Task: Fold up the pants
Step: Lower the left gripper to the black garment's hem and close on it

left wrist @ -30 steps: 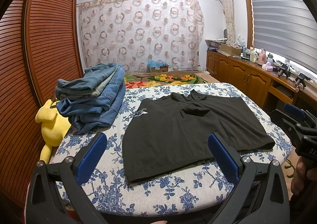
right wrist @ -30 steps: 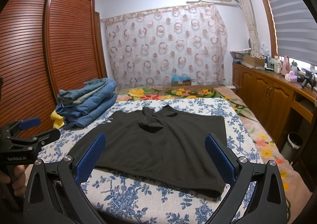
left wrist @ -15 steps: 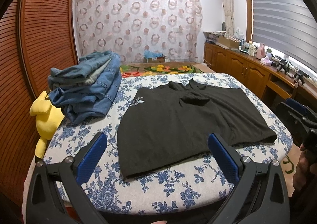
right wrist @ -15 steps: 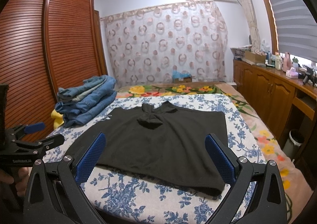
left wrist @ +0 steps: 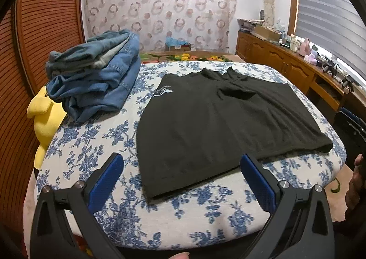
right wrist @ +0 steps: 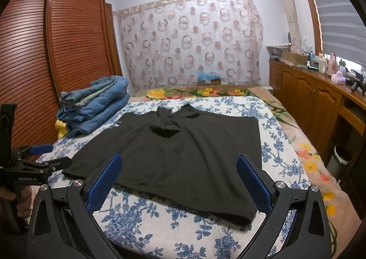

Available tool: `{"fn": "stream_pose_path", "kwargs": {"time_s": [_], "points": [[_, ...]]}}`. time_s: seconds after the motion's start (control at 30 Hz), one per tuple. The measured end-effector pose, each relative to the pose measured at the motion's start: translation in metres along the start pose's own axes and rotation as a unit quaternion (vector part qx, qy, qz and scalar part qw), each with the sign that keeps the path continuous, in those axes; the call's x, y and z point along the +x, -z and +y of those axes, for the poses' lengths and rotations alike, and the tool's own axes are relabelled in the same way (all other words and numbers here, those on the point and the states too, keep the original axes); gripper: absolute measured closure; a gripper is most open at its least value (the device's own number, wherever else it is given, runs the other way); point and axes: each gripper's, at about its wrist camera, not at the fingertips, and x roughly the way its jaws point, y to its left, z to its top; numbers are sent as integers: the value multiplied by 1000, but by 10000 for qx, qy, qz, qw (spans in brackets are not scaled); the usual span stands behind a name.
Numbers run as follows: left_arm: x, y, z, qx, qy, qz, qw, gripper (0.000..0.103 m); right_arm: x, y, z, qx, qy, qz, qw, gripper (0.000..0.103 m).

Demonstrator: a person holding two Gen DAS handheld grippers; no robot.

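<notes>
Black pants [left wrist: 215, 126] lie spread flat on the blue-flowered bed cover [left wrist: 96, 144], waistband toward me, with a small white logo at the far left. They also show in the right wrist view [right wrist: 183, 156]. My left gripper [left wrist: 181, 163] is open and empty, just above the near left hem. My right gripper [right wrist: 177, 163] is open and empty, over the near right part of the pants. The left gripper also shows at the left edge of the right wrist view [right wrist: 43, 156].
A pile of folded blue jeans [left wrist: 96, 73] sits at the bed's far left, with a yellow plush toy [left wrist: 43, 117] beside it against the slatted wardrobe [left wrist: 45, 30]. A wooden cabinet [right wrist: 320, 108] runs along the right wall. A bin [right wrist: 340, 158] stands on the floor.
Both grippers have moved forward and lower toward the near edge of the pants. The jaws have stayed open. The pants have not moved.
</notes>
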Motion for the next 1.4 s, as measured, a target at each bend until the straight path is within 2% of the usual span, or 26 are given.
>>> {"fn": "stream_pose_path", "kwargs": {"time_s": [0.13, 0.37, 0.63, 0.7, 0.8, 0.87, 1.0, 1.3, 1.4], "points": [[3, 3, 17, -121, 178, 81, 9997, 0, 5, 4, -4, 14, 10, 90, 10000, 1], [3, 6, 45, -145, 236, 156, 9995, 0, 12, 8, -9, 2, 20, 206, 9998, 1], [9, 15, 66, -350, 530, 358, 9973, 12, 20, 15, -12, 14, 5, 321, 9995, 1], [12, 21, 66, -379, 606, 427, 9965, 17, 20, 16, -12, 22, 5, 336, 9994, 1], [17, 27, 62, -389, 698, 554, 9953, 39, 20, 17, -15, 35, 17, 347, 9994, 1], [19, 32, 61, -398, 738, 624, 9945, 47, 20, 18, -16, 50, 24, 353, 9994, 1], [18, 37, 59, -388, 696, 625, 9949, 54, 20, 19, -18, 72, 30, 360, 9993, 1], [21, 34, 53, -292, 750, 608, 9949, 88, 26, 22, -21, -21, 16, 429, 9991, 1], [21, 33, 51, -283, 771, 605, 9948, 95, 33, 26, -25, -139, 66, 541, 9984, 1]]}}
